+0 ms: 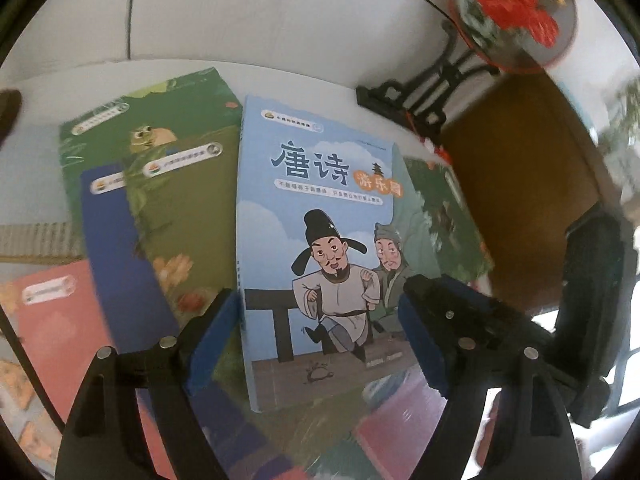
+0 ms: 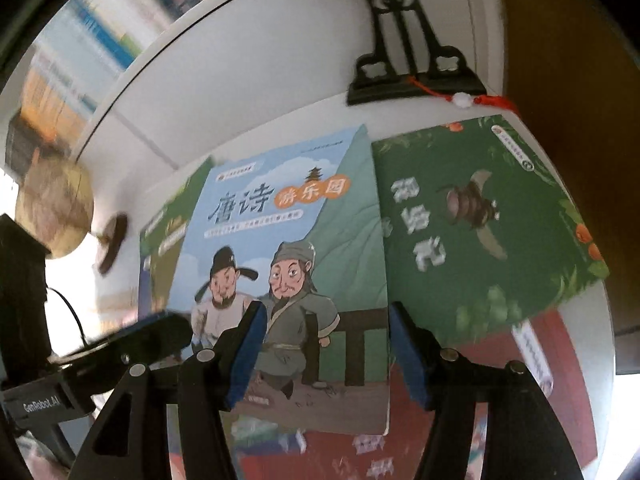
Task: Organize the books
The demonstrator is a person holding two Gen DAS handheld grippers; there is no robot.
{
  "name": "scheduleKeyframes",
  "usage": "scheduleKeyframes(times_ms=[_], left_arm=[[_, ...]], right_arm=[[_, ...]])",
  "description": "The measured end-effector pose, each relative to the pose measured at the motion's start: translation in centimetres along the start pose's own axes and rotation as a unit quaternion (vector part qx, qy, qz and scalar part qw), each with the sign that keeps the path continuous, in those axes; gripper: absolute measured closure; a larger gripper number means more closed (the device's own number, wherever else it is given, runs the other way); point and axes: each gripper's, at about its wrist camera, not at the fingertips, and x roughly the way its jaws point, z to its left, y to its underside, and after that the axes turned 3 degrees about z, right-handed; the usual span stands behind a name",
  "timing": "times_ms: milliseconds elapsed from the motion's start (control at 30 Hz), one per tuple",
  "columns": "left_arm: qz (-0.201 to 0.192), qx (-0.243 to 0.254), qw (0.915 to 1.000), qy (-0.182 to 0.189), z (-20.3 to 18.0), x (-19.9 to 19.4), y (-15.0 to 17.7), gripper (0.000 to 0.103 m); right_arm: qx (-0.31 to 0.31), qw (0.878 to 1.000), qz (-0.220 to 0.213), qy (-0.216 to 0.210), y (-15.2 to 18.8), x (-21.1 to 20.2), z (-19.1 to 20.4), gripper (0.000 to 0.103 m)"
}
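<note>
Several illustrated children's books are lying overlapped on a white desk [image 1: 280, 40], and both grippers are hovering over the topmost one, a light-blue paperback with two cartoon men in robes on its cover [image 1: 320, 240]. The left gripper [image 1: 320, 344] is standing open, its blue-padded fingers [image 1: 212, 340] straddling the book's lower half without pressing on it. The right gripper [image 2: 324, 352] is likewise open above the same cover [image 2: 288, 240], its pads spread on either side of the grey-robed figure and clear of the paper. No book is being held by either gripper.

Beyond the left gripper's left finger, a dark-blue book [image 1: 116, 260], an olive-green book with leaves [image 1: 188, 216] and a green book showing a frog-like creature [image 1: 152, 128] are fanning out under the blue paperback, with a salmon-pink book [image 1: 52, 320] nearest that finger. Beyond the right gripper's right finger, a green book bearing a brown beetle [image 2: 480, 220] is lying beside the paperback. Ahead of both grippers, a black ornamental stand [image 2: 412, 76] is sitting at the desk's far edge.
</note>
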Motion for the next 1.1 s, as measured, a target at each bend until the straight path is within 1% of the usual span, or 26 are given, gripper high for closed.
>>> scheduleKeyframes(times_ms=[33,133,233,367,500,600,667,733,800,867,967,1000,1033,1067,1100], left_arm=[[0.004,0.006,1.0000,-0.005,-0.1,-0.3,0.5,0.023],[0.010,0.001,0.9999,0.005,0.4,-1.5,2.6,0.023],[0.011,-0.008,0.9998,0.012,0.9,-2.9,4.8,0.023],[0.017,0.000,0.9998,0.011,1.2,-4.4,8.2,0.023],[0.030,0.009,0.9995,0.011,1.8,-6.4,12.4,0.023],[0.030,0.002,0.9994,0.019,2.7,-7.8,15.6,0.023],[0.025,-0.014,0.9992,0.027,3.8,-8.3,17.0,0.023],[0.034,-0.032,0.9983,0.034,4.8,-7.8,17.5,0.024],[0.035,-0.029,0.9988,0.016,5.2,-7.6,17.4,0.024],[0.027,-0.019,0.9995,-0.004,5.4,-7.6,17.1,0.023],[0.039,-0.016,0.9990,-0.016,5.9,-6.9,16.9,0.023],[0.049,-0.014,0.9985,-0.017,6.2,-6.3,16.9,0.024],[0.046,-0.007,0.9988,-0.017,6.2,-6.1,17.1,0.024],[0.037,0.006,0.9991,-0.018,6.0,-6.2,17.1,0.023],[0.046,0.019,0.9985,-0.024,5.7,-5.8,17.2,0.023]], right_arm=[[-0.007,1.000,0.004,0.002,0.8,-0.2,0.5,0.042],[-0.016,1.000,0.003,0.007,2.6,-1.2,1.2,0.042],[-0.007,1.000,0.008,-0.005,4.5,-2.2,1.5,0.042],[-0.015,1.000,0.016,-0.002,8.2,-3.5,2.7,0.042],[-0.016,0.999,0.030,-0.003,12.1,-4.2,3.4,0.042],[-0.008,0.999,0.040,-0.016,15.1,-5.0,3.8,0.042],[-0.006,0.998,0.048,-0.032,17.2,-5.2,4.0,0.042],[-0.008,0.998,0.050,-0.033,18.6,-5.0,4.1,0.042],[-0.009,0.998,0.051,-0.028,19.2,-4.7,4.2,0.042],[-0.004,0.998,0.045,-0.031,19.3,-4.5,4.0,0.042],[-0.002,0.998,0.035,-0.047,19.5,-4.3,3.6,0.042],[-0.001,0.998,0.027,-0.058,19.7,-4.2,3.4,0.039],[0.000,0.998,0.021,-0.065,19.7,-4.2,3.3,0.037],[0.004,0.997,0.016,-0.078,19.6,-4.1,3.2,0.032],[0.007,0.996,0.012,-0.085,19.7,-4.1,3.3,0.026]])
